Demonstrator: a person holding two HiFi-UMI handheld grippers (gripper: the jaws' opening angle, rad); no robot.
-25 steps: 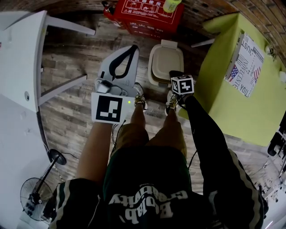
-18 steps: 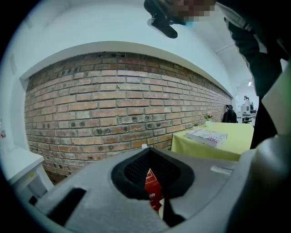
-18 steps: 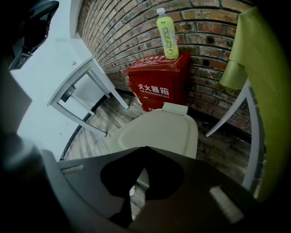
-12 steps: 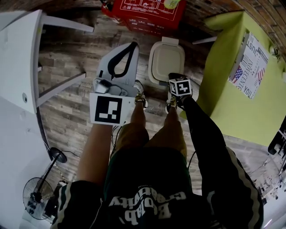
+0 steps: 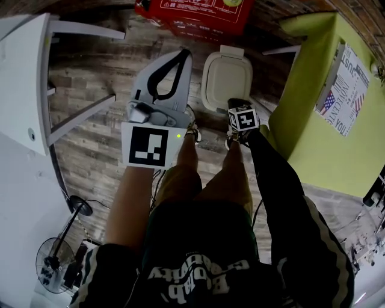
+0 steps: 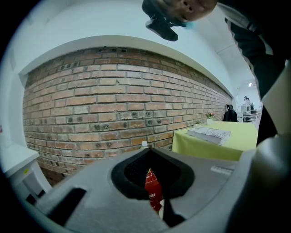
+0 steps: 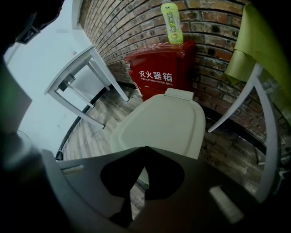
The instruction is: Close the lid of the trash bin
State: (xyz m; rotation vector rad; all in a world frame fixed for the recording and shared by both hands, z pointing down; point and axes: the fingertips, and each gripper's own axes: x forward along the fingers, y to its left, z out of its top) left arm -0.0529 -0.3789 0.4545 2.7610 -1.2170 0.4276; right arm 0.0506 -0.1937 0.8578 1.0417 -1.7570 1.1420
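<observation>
The cream trash bin (image 5: 225,75) stands on the wooden floor in front of my feet, its lid lying flat and shut. It fills the middle of the right gripper view (image 7: 163,123). My dark right gripper (image 5: 232,100) hangs just above the bin's near edge, jaws shut with nothing between them (image 7: 144,148). The grey left gripper (image 5: 184,53) is held up to the left of the bin, jaws shut and empty, and points at the brick wall (image 6: 149,150).
A red fire extinguisher box (image 5: 192,15) stands against the brick wall right behind the bin, with a green bottle (image 7: 171,22) on top. A white table (image 5: 24,72) is at the left and a yellow-green covered table (image 5: 313,114) at the right. A floor fan (image 5: 57,264) stands at lower left.
The head view has shifted slightly. Both grippers keep their places relative to the bin, and the lid stays down.
</observation>
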